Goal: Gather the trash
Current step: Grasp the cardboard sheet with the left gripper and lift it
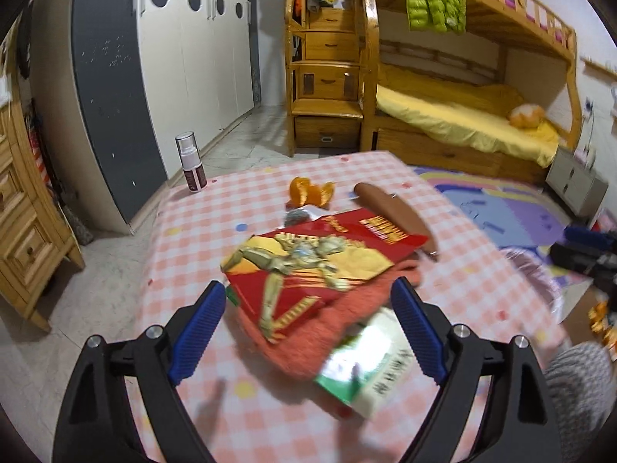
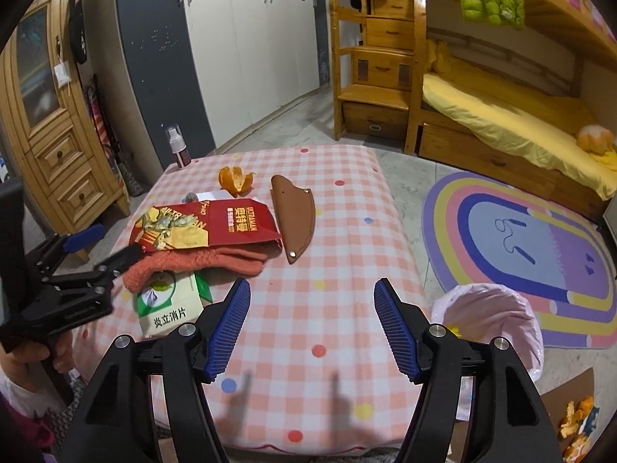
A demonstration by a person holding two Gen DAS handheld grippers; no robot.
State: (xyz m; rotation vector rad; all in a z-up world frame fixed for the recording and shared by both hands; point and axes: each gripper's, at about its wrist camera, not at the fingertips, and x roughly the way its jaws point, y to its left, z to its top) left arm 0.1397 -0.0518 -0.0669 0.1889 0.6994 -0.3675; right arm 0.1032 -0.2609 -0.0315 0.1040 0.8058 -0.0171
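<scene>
Both grippers hover with jaws spread and empty, the left gripper (image 1: 308, 328) over the red box (image 1: 308, 266), the right gripper (image 2: 312, 324) above the checked counter (image 2: 327, 250).

Both the left hand-held gripper (image 1: 308, 324) and right hand-held gripper (image 2: 312, 324) gape wide, angled downward.

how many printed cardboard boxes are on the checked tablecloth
2: a red Ultraman box lying on the orange sock at mid-table, and a green-and-white medicine box at the near left edge, partly under the sock. More could be hidden beneath them.
</scene>
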